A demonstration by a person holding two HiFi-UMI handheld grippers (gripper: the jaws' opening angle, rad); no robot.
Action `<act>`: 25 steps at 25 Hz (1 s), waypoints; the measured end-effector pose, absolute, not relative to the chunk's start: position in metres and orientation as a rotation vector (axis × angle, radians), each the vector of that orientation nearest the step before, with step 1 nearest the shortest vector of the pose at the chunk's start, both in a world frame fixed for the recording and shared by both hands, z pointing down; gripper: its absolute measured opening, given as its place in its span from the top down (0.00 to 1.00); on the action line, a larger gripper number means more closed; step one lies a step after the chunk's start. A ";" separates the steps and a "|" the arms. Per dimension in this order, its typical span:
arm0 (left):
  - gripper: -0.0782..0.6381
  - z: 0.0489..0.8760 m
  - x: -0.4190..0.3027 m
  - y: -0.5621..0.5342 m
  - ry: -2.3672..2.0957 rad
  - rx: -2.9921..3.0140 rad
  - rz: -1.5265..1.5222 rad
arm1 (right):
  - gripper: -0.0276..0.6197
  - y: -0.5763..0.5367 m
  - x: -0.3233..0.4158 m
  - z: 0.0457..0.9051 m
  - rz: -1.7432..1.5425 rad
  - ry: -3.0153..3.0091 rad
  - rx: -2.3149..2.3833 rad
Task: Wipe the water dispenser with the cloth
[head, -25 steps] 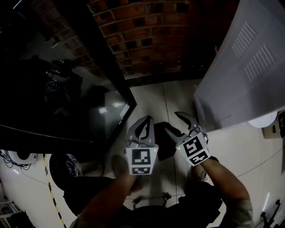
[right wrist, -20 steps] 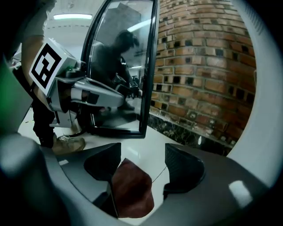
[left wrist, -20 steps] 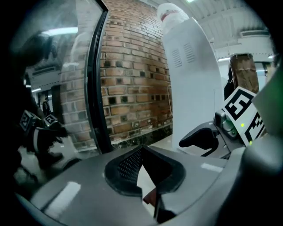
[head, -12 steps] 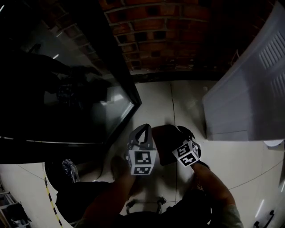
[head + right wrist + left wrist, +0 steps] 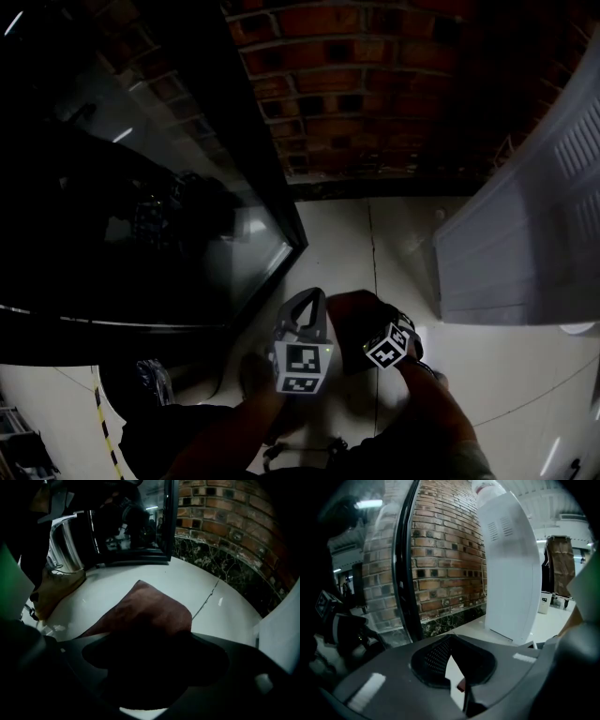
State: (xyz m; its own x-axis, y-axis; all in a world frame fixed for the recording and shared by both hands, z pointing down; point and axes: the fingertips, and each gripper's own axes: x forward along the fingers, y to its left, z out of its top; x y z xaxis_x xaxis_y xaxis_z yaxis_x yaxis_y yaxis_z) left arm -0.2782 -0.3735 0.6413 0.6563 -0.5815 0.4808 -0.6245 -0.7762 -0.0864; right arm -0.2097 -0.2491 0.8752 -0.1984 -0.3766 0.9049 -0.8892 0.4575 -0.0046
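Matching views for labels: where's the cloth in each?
Head view: cloth bottom centre, a dark patch.
Left gripper view: only a reddish sliver low between the fingers; can't confirm.
Right gripper view: centre, running out from the fingers.
Shared landmark: brick wall.

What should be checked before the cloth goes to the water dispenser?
1. Cloth clamped in right claw: ok.
2. Left claw shut and empty: ok.
3. Water dispenser in sight and upright: ok.
4. Cloth touching the dispenser: not ok, they are apart.
5. Cloth damp enough to wipe: cannot tell.
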 end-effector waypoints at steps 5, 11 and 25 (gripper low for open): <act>0.89 0.627 -0.280 -0.383 -1.044 2.774 0.720 | 0.42 -0.243 -0.213 0.878 0.761 -1.770 1.070; 0.89 0.585 -0.264 -0.382 -1.039 2.822 0.614 | 0.82 -0.233 -0.213 0.841 0.799 -1.762 1.102; 0.89 0.352 -0.219 -0.376 -0.933 3.034 0.243 | 0.82 -0.270 -0.135 0.505 0.385 -1.851 1.852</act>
